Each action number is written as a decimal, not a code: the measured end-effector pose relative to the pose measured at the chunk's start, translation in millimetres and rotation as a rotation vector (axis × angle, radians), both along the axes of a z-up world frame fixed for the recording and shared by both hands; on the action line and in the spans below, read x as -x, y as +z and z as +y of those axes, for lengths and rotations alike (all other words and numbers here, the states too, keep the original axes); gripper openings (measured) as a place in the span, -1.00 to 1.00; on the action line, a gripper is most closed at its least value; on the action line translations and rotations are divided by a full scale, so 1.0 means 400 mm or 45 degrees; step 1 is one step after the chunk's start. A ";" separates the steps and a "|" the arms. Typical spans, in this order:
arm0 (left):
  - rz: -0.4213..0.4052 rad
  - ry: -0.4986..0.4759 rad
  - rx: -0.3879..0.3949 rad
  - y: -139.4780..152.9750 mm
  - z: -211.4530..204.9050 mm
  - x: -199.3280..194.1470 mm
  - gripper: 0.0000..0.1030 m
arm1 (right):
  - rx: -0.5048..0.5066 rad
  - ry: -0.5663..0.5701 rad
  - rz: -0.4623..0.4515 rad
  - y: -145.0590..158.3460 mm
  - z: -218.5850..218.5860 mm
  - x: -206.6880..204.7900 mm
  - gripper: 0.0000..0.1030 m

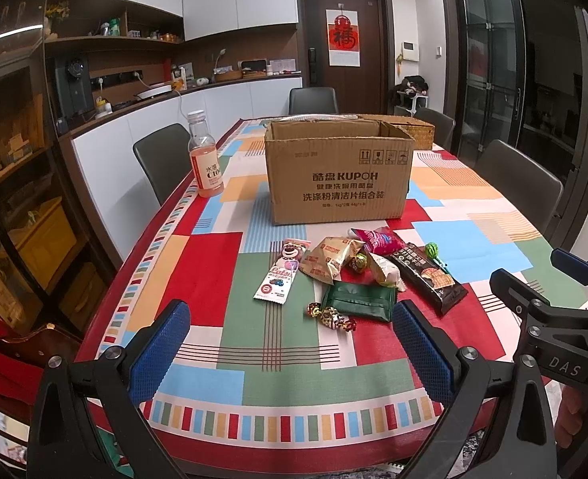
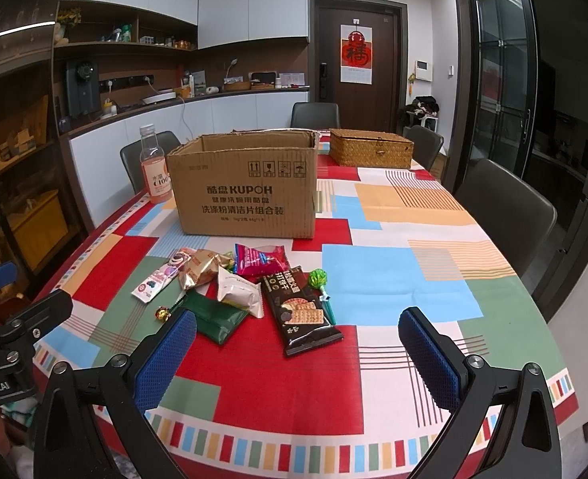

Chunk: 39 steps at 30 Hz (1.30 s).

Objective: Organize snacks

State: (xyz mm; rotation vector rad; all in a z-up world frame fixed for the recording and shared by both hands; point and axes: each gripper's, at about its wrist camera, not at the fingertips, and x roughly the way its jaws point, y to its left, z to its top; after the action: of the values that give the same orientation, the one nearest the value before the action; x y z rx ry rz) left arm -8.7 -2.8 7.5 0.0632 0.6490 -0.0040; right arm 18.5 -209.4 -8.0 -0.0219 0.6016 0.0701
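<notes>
Handling note: both claws, left gripper [image 1: 290,343] and right gripper [image 2: 298,347], wide open, empty. Black cracker pack [image 2: 300,311]: light, slippery film, probably brittle inside; pinch across narrow width.

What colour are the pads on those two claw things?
Blue, with a dimpled texture, on black frames. The left gripper and right gripper both show it; the right wrist view is clearest.
</notes>
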 end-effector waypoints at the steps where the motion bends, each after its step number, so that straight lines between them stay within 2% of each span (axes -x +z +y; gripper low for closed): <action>1: 0.000 0.000 -0.001 0.000 0.000 0.000 1.00 | 0.000 0.000 -0.001 0.000 0.000 0.000 0.99; 39: 0.012 -0.006 0.002 -0.008 -0.002 0.003 1.00 | -0.003 0.001 0.004 -0.002 0.000 0.006 0.99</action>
State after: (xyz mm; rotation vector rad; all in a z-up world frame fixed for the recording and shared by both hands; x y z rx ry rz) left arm -9.8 -3.7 4.2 0.0630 0.6581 -0.0091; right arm 16.1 -209.3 -8.8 -0.0196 0.6045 0.0719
